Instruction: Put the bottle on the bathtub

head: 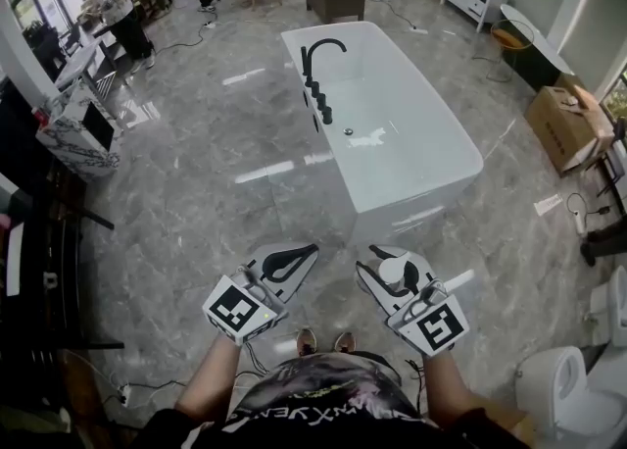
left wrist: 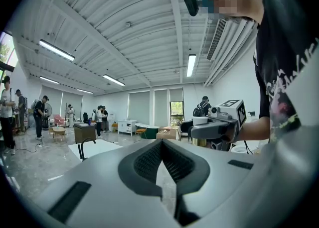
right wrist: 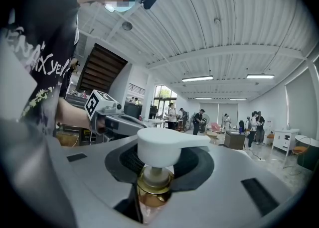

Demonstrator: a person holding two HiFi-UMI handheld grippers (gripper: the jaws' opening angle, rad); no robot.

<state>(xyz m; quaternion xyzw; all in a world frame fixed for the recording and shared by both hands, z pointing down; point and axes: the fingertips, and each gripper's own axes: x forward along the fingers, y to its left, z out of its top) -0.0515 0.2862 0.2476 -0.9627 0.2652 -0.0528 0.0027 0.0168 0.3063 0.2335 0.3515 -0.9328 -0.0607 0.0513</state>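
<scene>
In the head view the bathtub (head: 419, 194) sits upper centre, well apart from where I stand at the bottom. In the left gripper view my left claw (left wrist: 160, 145) is pinched together, empty. In the right gripper view my right claw (right wrist: 158, 160) clamps the pump bottle (right wrist: 153, 187) near its collar, so I judge it could swing and slip out.

Glossy bathtub (head: 416, 204), polished stone-look floor (head: 196, 212), bottle (right wrist: 155, 178) with matt plastic pump (right wrist: 169, 145), shiny gold collar (right wrist: 150, 192)
</scene>
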